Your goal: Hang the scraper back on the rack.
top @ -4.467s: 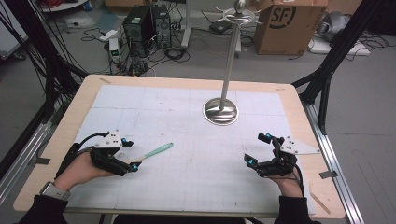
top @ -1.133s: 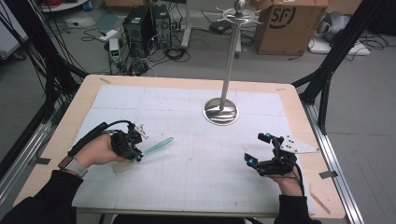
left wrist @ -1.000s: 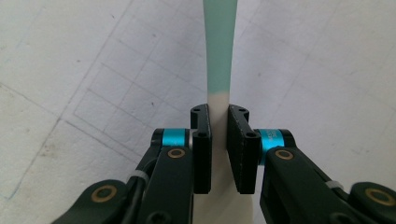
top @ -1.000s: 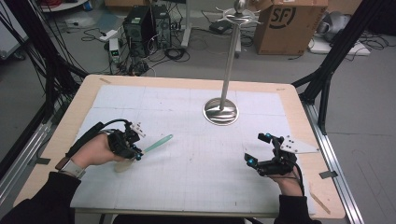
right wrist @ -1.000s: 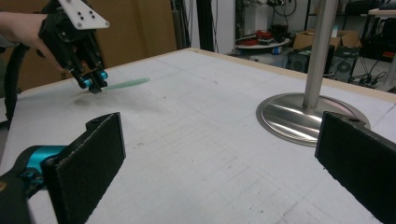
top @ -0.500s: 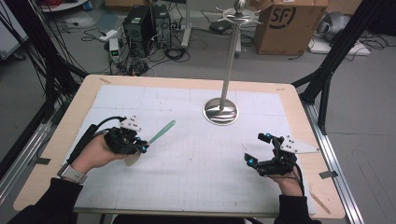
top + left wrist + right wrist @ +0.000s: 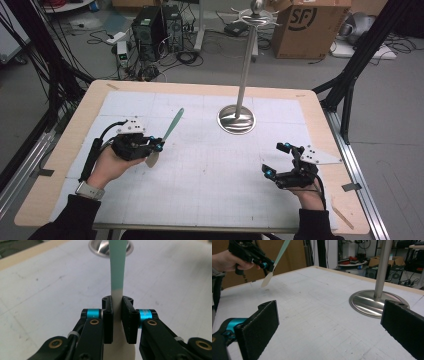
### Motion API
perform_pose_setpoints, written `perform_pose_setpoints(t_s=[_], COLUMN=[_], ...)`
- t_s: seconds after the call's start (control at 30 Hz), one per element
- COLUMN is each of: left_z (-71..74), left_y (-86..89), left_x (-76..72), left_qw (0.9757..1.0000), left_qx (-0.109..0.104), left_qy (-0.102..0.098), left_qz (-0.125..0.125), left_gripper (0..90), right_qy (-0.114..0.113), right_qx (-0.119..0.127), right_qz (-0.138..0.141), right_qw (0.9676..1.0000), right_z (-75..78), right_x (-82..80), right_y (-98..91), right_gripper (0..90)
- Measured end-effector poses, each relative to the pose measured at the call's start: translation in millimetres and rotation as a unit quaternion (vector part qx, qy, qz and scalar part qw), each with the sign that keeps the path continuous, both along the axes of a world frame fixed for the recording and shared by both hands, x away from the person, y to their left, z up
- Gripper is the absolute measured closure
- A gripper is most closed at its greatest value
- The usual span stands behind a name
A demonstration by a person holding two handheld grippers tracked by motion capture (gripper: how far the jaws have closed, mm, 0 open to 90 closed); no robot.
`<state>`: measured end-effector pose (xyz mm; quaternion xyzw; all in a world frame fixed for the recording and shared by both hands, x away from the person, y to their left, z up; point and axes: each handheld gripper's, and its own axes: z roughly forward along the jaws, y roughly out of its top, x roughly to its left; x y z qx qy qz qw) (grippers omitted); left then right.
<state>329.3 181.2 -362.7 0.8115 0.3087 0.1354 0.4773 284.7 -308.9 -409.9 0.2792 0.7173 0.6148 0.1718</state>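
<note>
Left gripper (image 7: 158, 146) clamps the spatula (image 7: 166, 135) (lifted, tilted); right gripper (image 7: 278, 160) gapes wide.

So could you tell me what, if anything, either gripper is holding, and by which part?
The left gripper is shut on the spatula, pinching its white part just below the green handle. The right gripper is open and holds nothing.

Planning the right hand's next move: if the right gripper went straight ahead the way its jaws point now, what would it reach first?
Bare table mat lies ahead of the open right gripper. Beyond it, the stand's round steel base sits right of centre; whether the right jaw would clip it is unclear.
</note>
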Motion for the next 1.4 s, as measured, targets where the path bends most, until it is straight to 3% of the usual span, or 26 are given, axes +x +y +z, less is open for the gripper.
perform_pose_setpoints(t_s=[0.1, 0.23, 0.83, 0.93, 1.1, 1.4], left_z=[3.5, 9.1, 62.8, 70.5, 79.7, 95.1], left_y=[-3.1, -9.1, -23.0, -27.3, -36.6, -44.3], left_x=[2.9, 8.8, 32.2, 36.8, 43.0, 54.8], left_qw=[0.9993, 0.9985, 0.9952, 0.9959, 0.9957, 0.9936], left_qx=[-0.033, -0.049, -0.069, -0.063, -0.059, -0.081], left_qy=[-0.016, -0.026, -0.066, -0.064, -0.070, -0.076], left_qz=[-0.001, -0.004, -0.018, -0.004, -0.011, -0.023], left_gripper=[80.6, 80.6, 80.6, 80.6, 80.6, 80.6], right_qy=[0.001, 0.000, -0.001, -0.004, -0.002, -0.005], right_qx=[0.000, 0.001, 0.011, 0.012, 0.012, 0.016], right_qz=[0.000, 0.000, -0.001, -0.002, 0.001, -0.002], right_qw=[1.0000, 1.0000, 0.9999, 0.9999, 0.9999, 0.9999], right_z=[0.0, 0.1, 1.4, 1.8, 1.6, 2.1], right_x=[-0.2, 0.0, -1.5, -1.4, -1.2, -1.9], right_y=[0.1, -0.3, -2.5, -3.7, -3.4, -5.3], right_gripper=[0.7, 0.7, 0.7, 0.7, 0.7, 0.7])
